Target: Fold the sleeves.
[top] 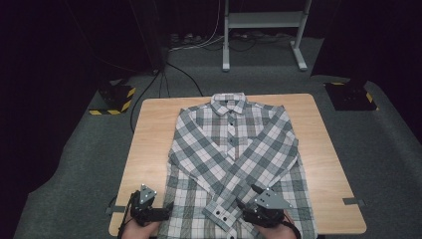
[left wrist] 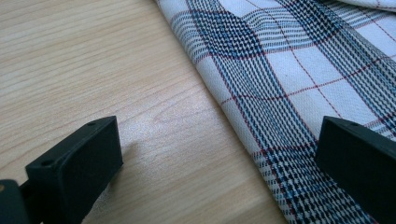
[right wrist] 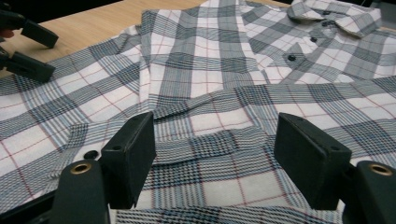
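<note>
Both grippers sit low at the plaid shirt's (top: 234, 149) near hem (jaws apart, gripping nothing): left gripper (top: 166, 211), right gripper (top: 246, 209).

Both hands come in at the near edge of the table. The left gripper (top: 166, 209) sits low near the near left corner, its jaws spread wide and pointing toward the right, with nothing pinched between them. The right gripper (top: 248, 196) hovers near the middle of the near edge, its jaws apart and gripping nothing.
</note>
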Demonstrator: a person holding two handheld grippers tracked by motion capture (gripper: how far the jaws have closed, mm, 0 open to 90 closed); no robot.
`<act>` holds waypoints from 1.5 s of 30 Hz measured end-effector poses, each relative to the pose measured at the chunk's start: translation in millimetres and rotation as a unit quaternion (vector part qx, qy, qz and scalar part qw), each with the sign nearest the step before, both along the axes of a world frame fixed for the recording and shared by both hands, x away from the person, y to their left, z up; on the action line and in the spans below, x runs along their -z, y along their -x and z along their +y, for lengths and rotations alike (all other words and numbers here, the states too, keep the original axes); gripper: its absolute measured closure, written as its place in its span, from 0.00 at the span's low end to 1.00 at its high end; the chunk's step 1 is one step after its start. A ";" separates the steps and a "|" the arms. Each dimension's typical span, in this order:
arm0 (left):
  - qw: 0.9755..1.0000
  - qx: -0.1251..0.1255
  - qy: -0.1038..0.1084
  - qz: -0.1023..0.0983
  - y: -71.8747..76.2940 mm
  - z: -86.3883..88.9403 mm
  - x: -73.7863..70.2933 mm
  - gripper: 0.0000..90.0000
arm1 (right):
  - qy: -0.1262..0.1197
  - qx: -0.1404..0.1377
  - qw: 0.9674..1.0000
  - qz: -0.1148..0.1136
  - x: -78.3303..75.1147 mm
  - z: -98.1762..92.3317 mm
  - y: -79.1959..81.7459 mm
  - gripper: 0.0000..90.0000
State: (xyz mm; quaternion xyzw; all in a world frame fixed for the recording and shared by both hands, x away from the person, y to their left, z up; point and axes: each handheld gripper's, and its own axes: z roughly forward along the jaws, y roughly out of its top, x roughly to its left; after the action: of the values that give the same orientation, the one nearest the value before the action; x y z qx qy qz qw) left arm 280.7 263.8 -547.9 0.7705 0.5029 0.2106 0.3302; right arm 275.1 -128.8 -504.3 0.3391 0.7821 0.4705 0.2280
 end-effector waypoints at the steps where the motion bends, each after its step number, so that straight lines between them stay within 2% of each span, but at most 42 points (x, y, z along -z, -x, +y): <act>1: 1.000 0.000 0.000 0.000 0.0 0.0 0.0 0.01 | 0.000 0.001 1.000 0.000 0.1 -2.1 -0.4 0.32; 13: 1.000 0.000 0.000 0.000 0.0 0.0 0.0 0.01 | 0.002 0.028 1.000 0.004 2.2 -31.3 -6.3 0.24; 23: 1.000 0.000 0.000 0.000 0.0 -0.1 0.0 0.01 | -0.014 0.067 0.998 0.011 3.3 -64.6 -14.3 0.10; 28: 1.000 0.000 0.000 0.000 0.0 0.0 0.0 0.01 | -0.011 0.081 0.997 0.013 5.7 -82.1 -16.2 0.06; 31: 1.000 0.000 0.000 0.000 0.0 -0.1 0.0 0.01 | -0.011 0.093 0.996 0.014 7.8 -95.2 -16.9 0.05; 37: 1.000 0.000 0.000 0.000 0.0 0.2 0.0 0.01 | 0.007 0.121 0.992 0.027 15.1 -126.2 -20.7 0.04; 42: 1.000 0.000 -0.001 0.000 0.6 0.3 0.0 0.01 | 0.024 0.157 0.987 0.019 24.2 -154.3 -20.6 0.03; 45: 1.000 0.000 -0.001 0.000 0.5 0.2 0.0 0.01 | 0.038 0.167 0.985 0.017 29.2 -165.9 -20.1 0.03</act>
State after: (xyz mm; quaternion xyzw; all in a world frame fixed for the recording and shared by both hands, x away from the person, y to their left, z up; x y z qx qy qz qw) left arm 280.3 264.0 -547.9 0.7705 0.5029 0.2112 0.3298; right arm 295.2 -294.7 -533.6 0.4639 0.7356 0.3904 0.3022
